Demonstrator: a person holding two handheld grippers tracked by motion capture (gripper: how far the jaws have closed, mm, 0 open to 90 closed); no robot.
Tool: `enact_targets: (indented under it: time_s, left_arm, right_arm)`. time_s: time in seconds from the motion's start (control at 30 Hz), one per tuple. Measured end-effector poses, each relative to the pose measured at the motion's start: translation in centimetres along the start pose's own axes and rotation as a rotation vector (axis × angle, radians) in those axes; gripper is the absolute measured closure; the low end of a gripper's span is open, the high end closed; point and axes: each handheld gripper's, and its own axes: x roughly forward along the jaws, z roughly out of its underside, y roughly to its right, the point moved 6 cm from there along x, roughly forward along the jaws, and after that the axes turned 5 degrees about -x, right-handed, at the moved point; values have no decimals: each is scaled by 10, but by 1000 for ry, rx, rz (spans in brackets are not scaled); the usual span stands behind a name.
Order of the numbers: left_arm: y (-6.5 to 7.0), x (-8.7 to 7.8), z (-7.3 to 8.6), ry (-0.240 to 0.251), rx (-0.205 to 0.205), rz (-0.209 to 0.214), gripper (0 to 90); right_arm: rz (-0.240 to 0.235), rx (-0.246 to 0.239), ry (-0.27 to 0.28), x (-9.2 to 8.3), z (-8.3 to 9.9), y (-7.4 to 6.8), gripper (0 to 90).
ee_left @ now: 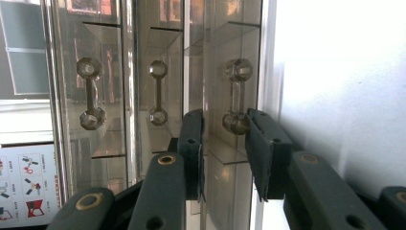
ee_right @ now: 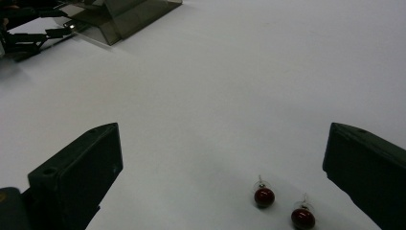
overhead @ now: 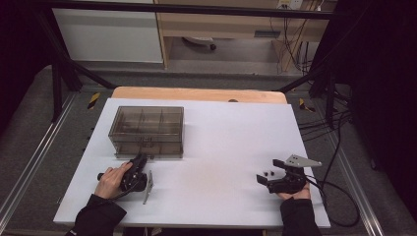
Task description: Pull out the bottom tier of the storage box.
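A smoky clear drawer box stands at the table's back left. My left gripper lies on its side against the box's front. In the left gripper view its jaws straddle the lower knob of a clear drawer handle; the right pad touches the knob and a gap shows at the left pad. Two small red earrings lie on the white table at the right. My right gripper is wide open around them, and both earrings sit just ahead between its jaws, untouched.
Two more clear handles mark neighbouring drawers. The white tabletop ends close to both hands at the front edge. Cables trail off the right side. Black frame posts stand behind the table.
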Motion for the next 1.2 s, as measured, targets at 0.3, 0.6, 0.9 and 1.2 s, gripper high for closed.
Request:
enact_targets:
  time_s: [0.3,0.6,0.9,1.2]
  left_arm:
    - [2,-4,-1,0,0,-1,686]
    - [3,-6,-1,-2,-3,-3,685]
    - [4,-8,-1,0,-8,-5,685]
    - [5,-11,-1,2,-8,-5,685]
  right_arm:
    - [1,0,0,0,0,0,4]
    - [2,1,0,0,0,0,4]
    - [2,1,-4,0,0,0,4]
    - [3,2,-2,0,0,0,4]
